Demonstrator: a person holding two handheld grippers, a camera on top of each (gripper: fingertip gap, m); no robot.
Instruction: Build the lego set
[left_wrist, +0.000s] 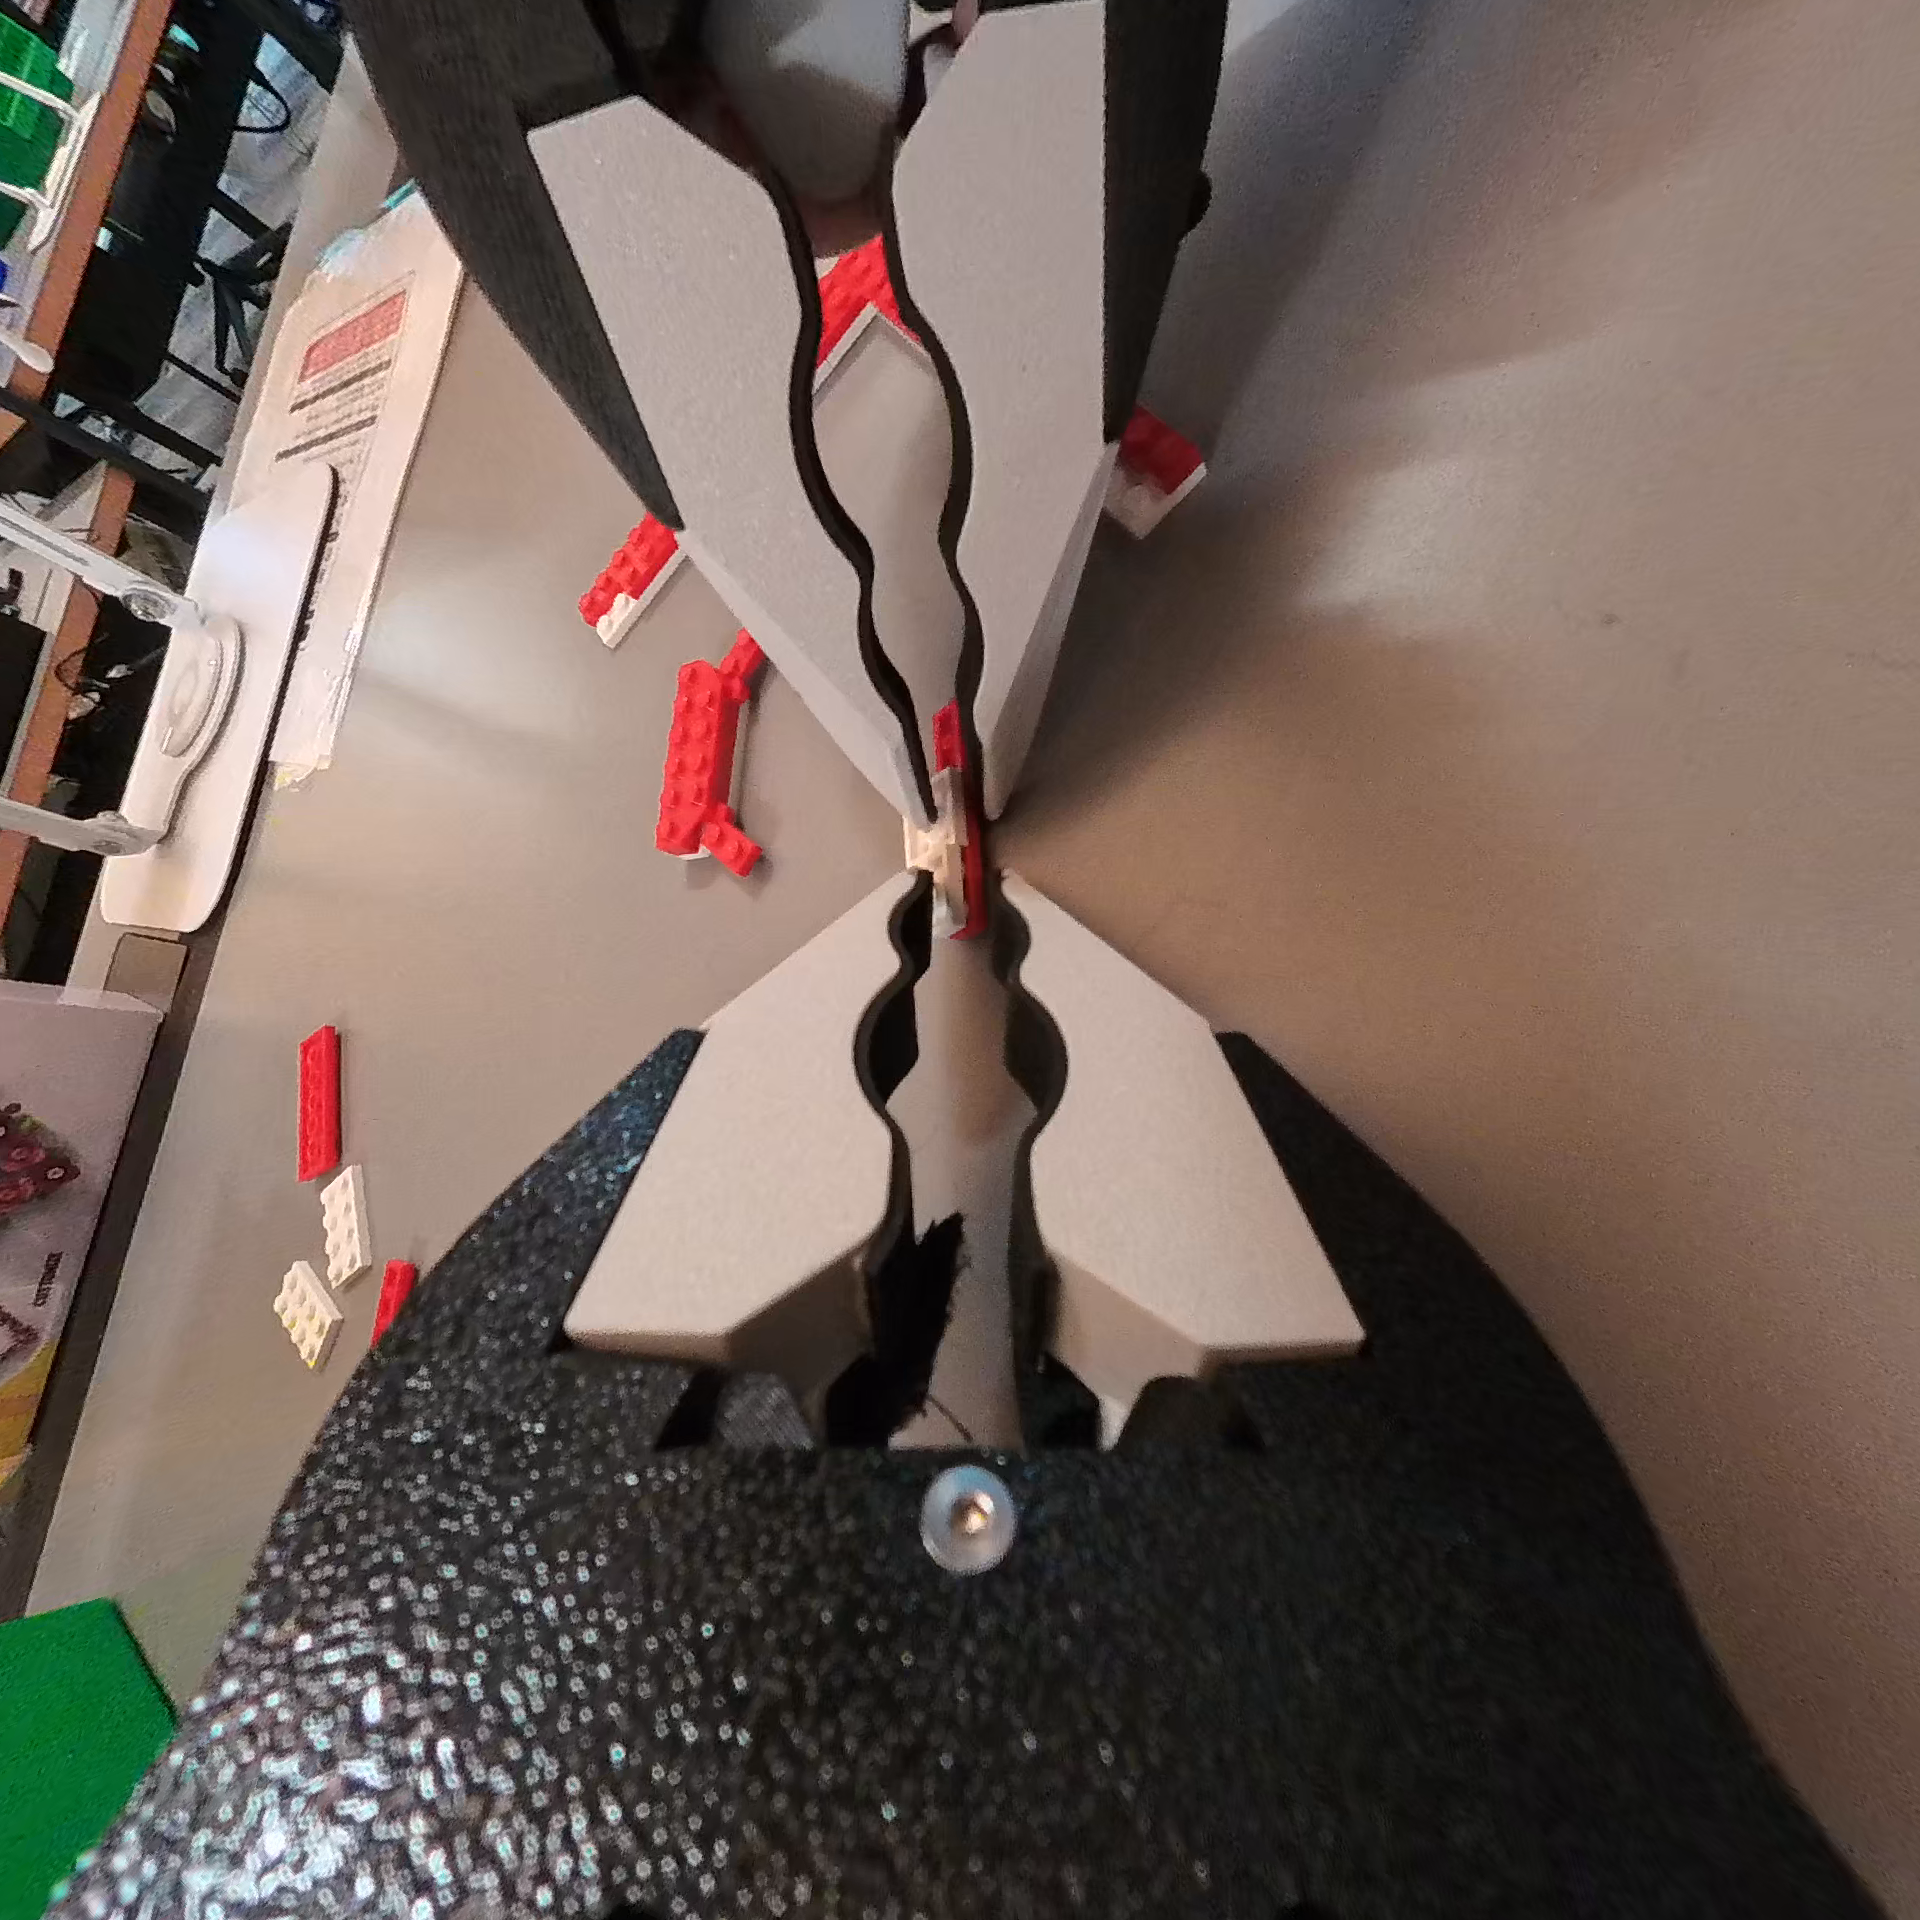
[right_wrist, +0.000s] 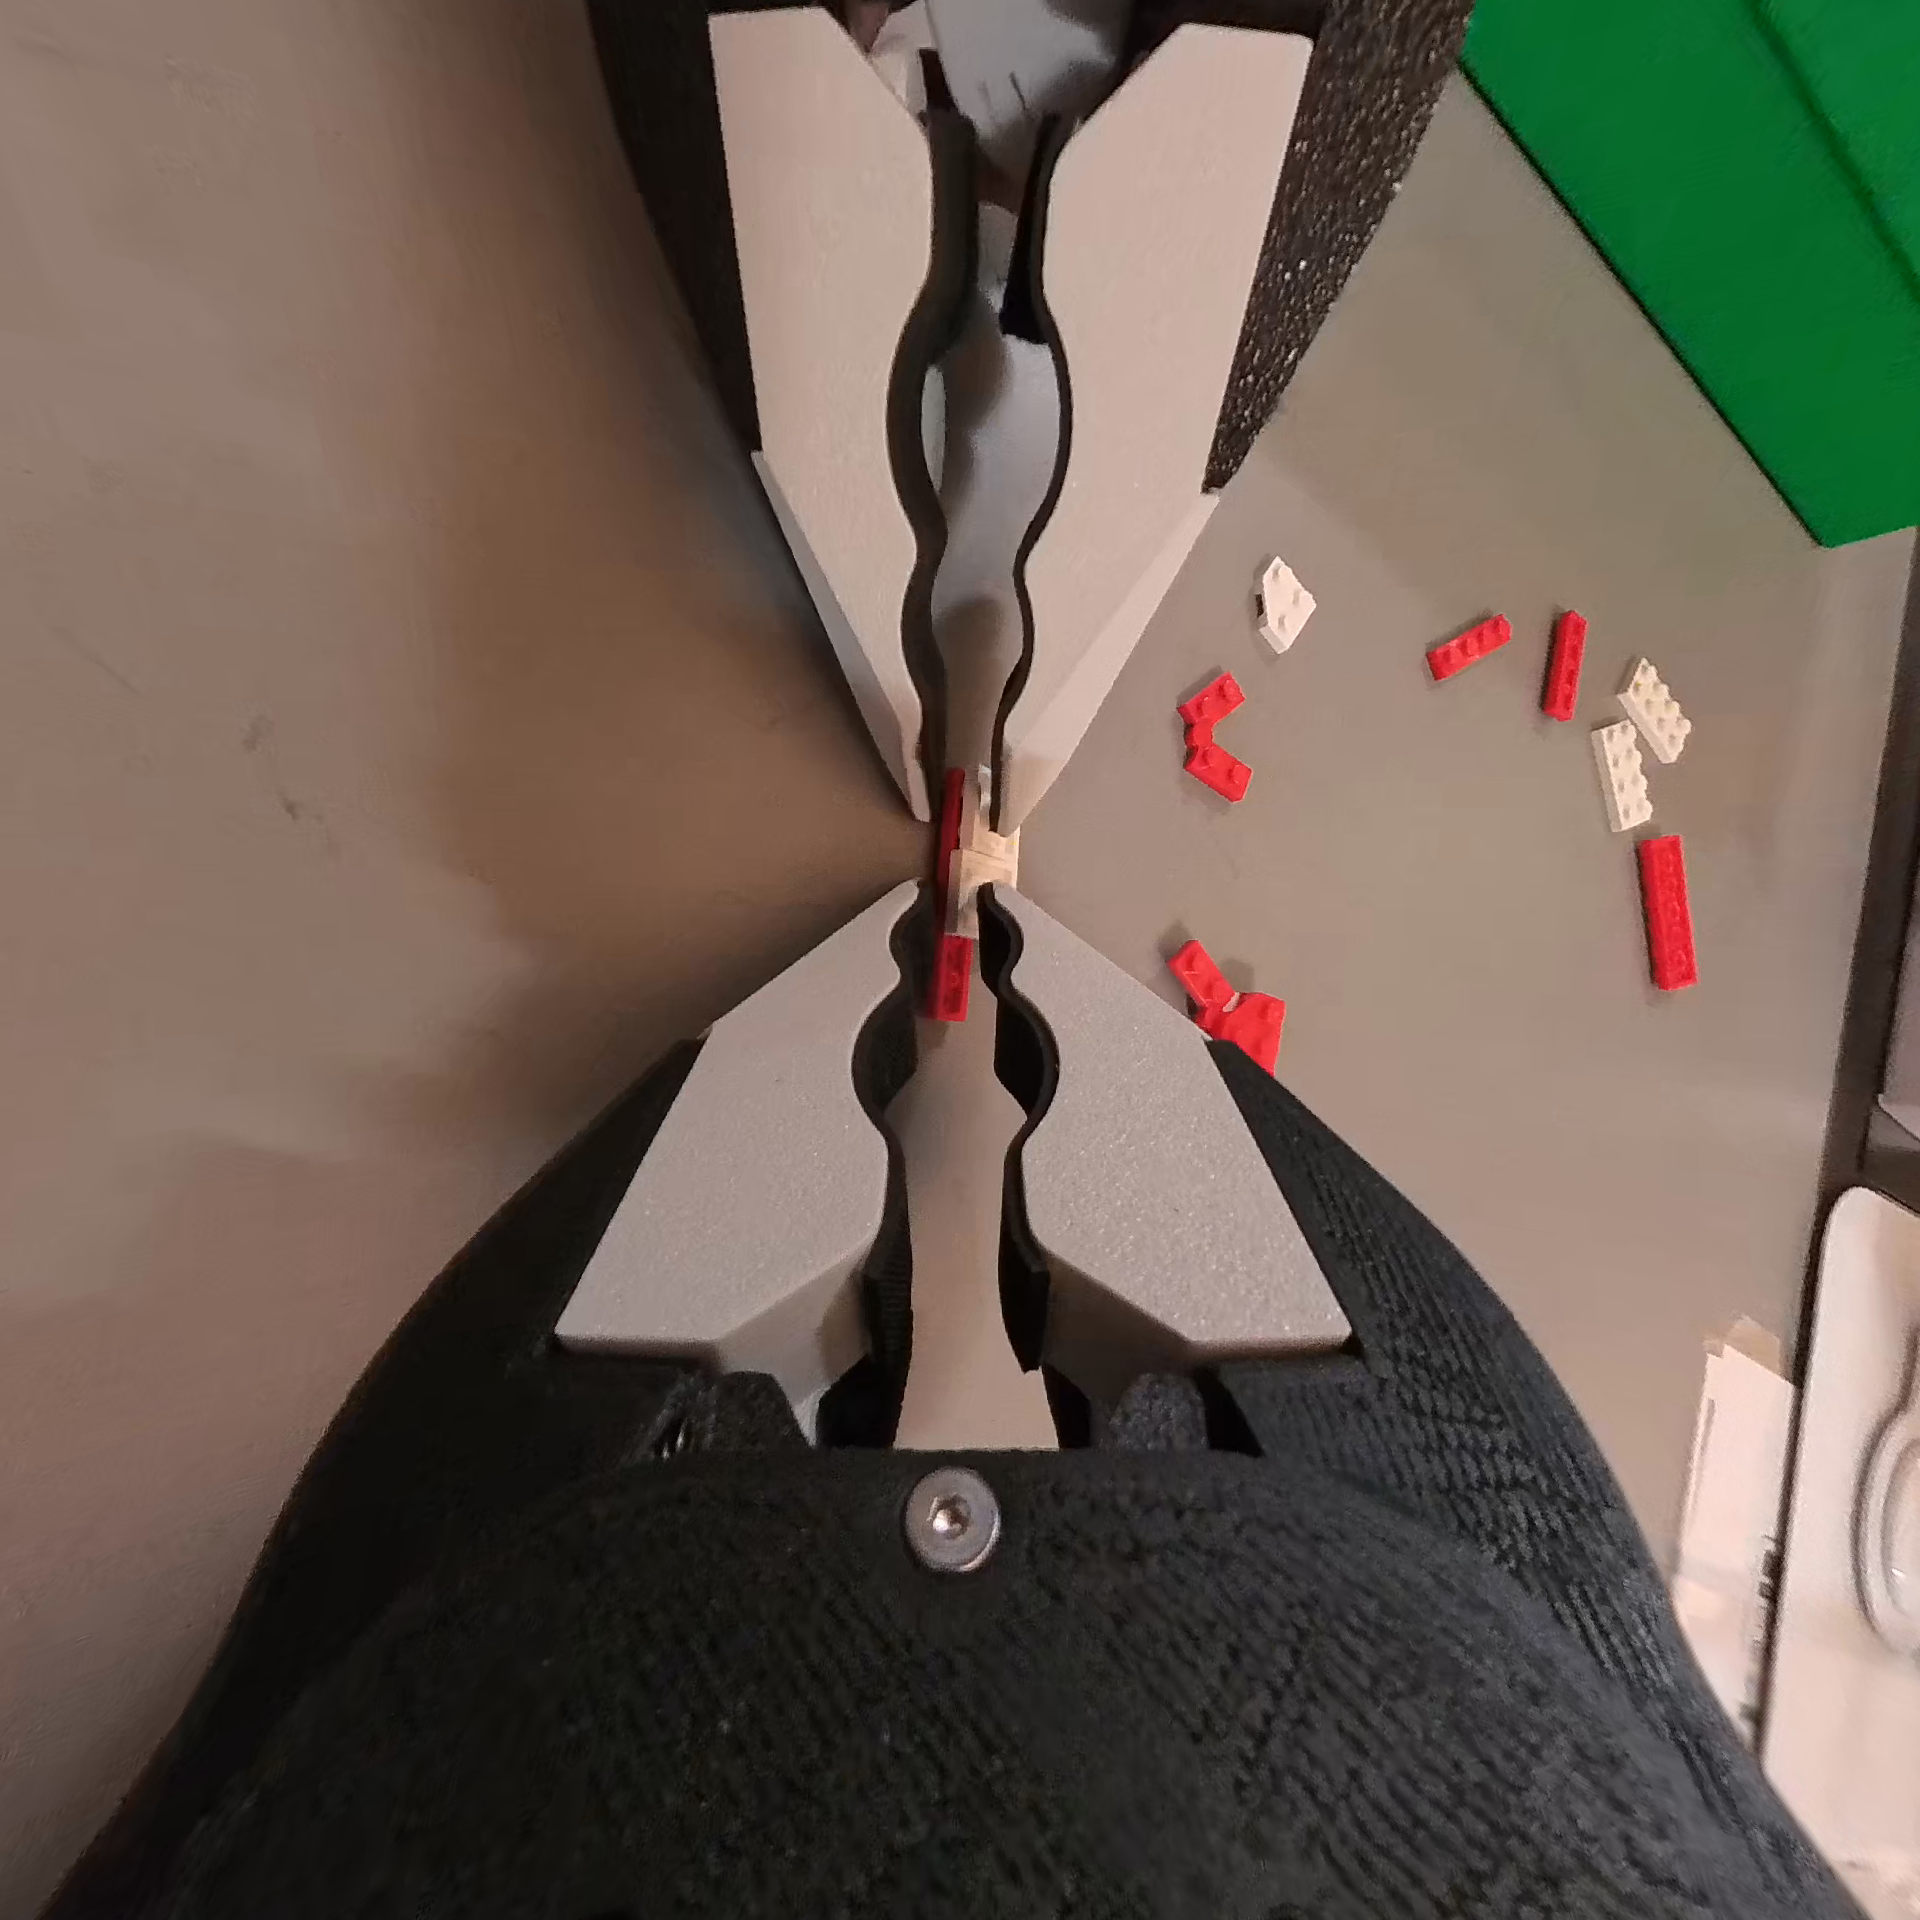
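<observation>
My two grippers meet tip to tip over the grey table, both gripping one small red and white lego piece (left_wrist: 943, 847). In the left wrist view my left gripper (left_wrist: 958, 891) comes up from below, shut on the lower end of the piece. The right gripper (left_wrist: 951, 805) reaches down from the top, shut on the upper end. In the right wrist view my right gripper (right_wrist: 951, 902) is shut on the red plate (right_wrist: 948, 982) of the piece, whose white part (right_wrist: 987, 857) sticks out to the right. The left gripper (right_wrist: 961, 795) holds the far end.
Red and white sub-builds (left_wrist: 701, 758) (left_wrist: 629, 582) lie left of the grippers. Loose red plates (right_wrist: 1668, 912) (right_wrist: 1467, 646), white plates (right_wrist: 1623, 774) (right_wrist: 1286, 603) and red corner pieces (right_wrist: 1214, 732) are scattered on the table. A green box (right_wrist: 1714, 260) and white packaging (left_wrist: 260, 623) stand at the table's edges. Both grippers' tips are close together, under 4 cm apart.
</observation>
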